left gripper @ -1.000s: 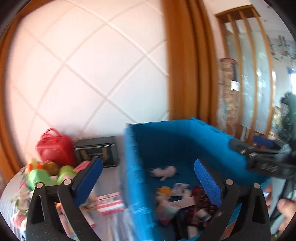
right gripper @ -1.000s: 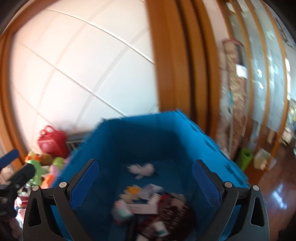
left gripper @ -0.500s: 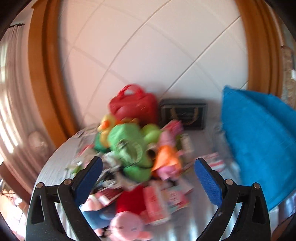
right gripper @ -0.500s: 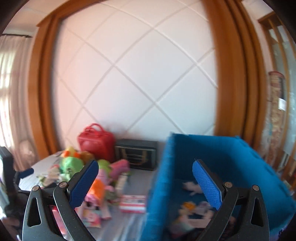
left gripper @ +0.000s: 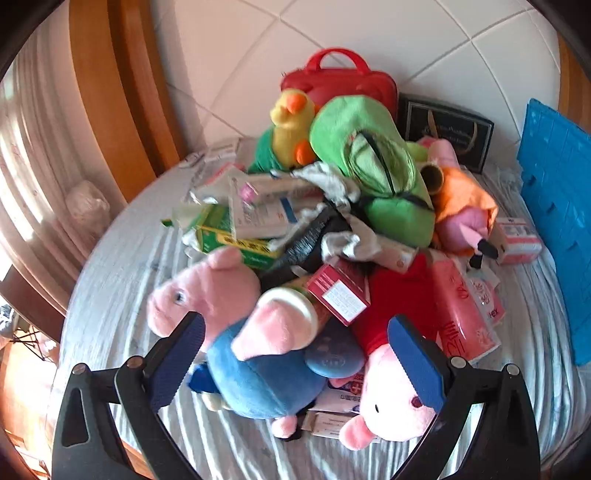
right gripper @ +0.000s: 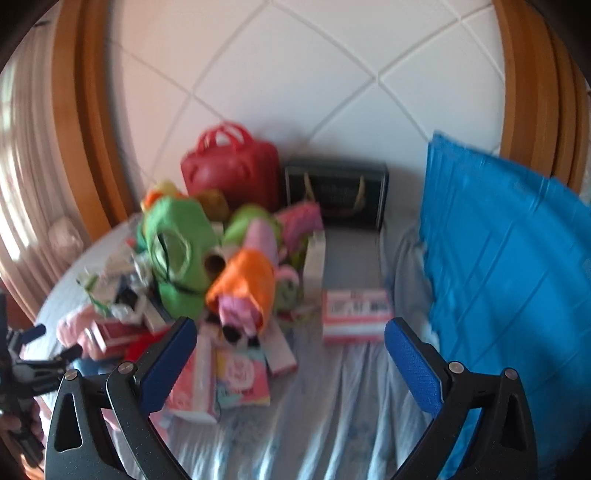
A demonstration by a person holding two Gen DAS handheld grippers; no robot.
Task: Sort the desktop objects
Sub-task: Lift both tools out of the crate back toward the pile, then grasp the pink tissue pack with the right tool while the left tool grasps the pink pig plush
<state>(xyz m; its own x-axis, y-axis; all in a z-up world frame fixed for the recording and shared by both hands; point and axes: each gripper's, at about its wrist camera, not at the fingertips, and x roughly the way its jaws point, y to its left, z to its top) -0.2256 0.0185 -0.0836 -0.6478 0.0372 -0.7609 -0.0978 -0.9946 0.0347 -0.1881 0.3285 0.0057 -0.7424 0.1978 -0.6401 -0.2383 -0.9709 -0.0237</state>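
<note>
Left wrist view looks down on a round table (left gripper: 122,266) draped in a pale striped cloth, set against a white wall with diagonal seams (left gripper: 369,33). At the right edge stands a blue crate (left gripper: 554,206), its ribbed wall facing the clutter. A heap of objects fills the table's middle. At the back a red handbag (left gripper: 340,81) stands beside a black gift bag (left gripper: 447,129). In front of them lies a green cloth bag (left gripper: 373,166) with a yellow duck plush (left gripper: 291,125) at its left, and an orange-dressed pig plush (left gripper: 465,206) at its right. Nearest the camera lie a blue-bodied pig plush (left gripper: 236,332) and a red-dressed pig plush (left gripper: 399,369), among small cartons, including a green box (left gripper: 229,236) and a pink-and-white box (left gripper: 517,240) just beside the crate. The left hand-held gripper (left gripper: 291,343) hangs spread wide over the two pig plushes, gripping nothing. In the right wrist view, which is blurred, the right hand-held gripper (right gripper: 288,343) is likewise spread and empty above the cloth between heap and crate.
</note>
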